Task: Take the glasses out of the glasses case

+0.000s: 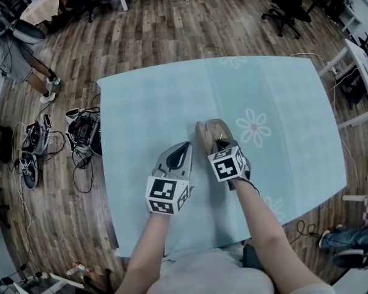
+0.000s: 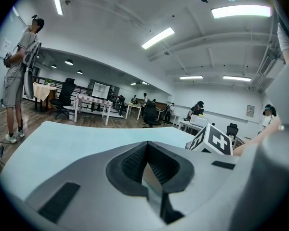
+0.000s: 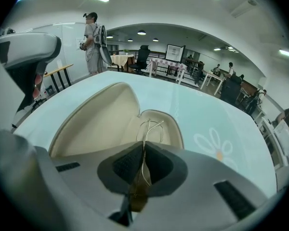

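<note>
A beige glasses case (image 1: 210, 133) lies open on the pale blue table (image 1: 141, 115), lid folded back to the left. In the right gripper view the case (image 3: 106, 124) shows its empty lid and its tray, with thin wire-framed glasses (image 3: 151, 129) in the tray. My right gripper (image 3: 143, 165) is over the near end of the case, shut on the glasses' wire frame, which runs between the pads. In the head view the right gripper (image 1: 224, 147) covers the tray. My left gripper (image 1: 179, 158) rests to the left of the case, shut with nothing in it (image 2: 147, 165).
The table carries printed daisies (image 1: 254, 127) to the right of the case. A wooden floor with cables and bags (image 1: 80, 133) lies beyond the left edge. Office chairs and tables stand further off, and a person (image 2: 20, 76) stands at the far left.
</note>
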The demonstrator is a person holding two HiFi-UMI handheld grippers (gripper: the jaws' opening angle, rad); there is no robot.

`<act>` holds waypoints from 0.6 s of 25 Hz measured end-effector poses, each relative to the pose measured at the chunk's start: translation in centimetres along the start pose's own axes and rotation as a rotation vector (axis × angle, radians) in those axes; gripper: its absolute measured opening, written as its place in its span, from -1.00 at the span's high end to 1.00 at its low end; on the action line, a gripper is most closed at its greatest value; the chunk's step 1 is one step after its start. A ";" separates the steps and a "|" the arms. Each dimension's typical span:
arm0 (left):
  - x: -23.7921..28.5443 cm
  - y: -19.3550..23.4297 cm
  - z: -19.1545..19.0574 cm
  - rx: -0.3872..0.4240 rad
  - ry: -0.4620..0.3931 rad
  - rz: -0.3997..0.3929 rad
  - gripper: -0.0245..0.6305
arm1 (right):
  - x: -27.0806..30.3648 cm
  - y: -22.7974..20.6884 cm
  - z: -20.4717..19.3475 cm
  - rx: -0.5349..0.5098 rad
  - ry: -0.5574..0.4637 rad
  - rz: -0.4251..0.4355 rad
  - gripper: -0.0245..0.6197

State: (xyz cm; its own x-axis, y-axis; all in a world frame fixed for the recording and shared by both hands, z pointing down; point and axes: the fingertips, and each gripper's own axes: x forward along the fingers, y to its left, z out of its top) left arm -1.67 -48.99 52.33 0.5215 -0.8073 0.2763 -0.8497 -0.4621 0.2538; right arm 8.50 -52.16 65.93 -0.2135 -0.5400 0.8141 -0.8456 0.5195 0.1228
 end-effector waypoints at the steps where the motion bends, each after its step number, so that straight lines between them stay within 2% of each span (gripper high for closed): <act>1: 0.0 -0.1 0.0 0.002 0.001 0.000 0.90 | 0.0 -0.1 0.0 0.006 -0.001 -0.003 0.87; 10: -0.7 -0.2 0.8 0.022 -0.007 0.007 0.90 | -0.7 -0.5 0.5 0.082 -0.066 -0.004 0.90; 15: -1.1 -0.4 1.0 0.031 -0.014 0.011 0.90 | -1.6 -0.3 1.1 0.085 -0.113 0.001 0.90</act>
State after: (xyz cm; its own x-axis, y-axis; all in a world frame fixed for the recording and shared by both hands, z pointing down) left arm -1.99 -48.28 51.02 0.5109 -0.8175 0.2660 -0.8577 -0.4639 0.2218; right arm 8.57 -52.18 63.94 -0.2640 -0.6132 0.7445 -0.8828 0.4645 0.0695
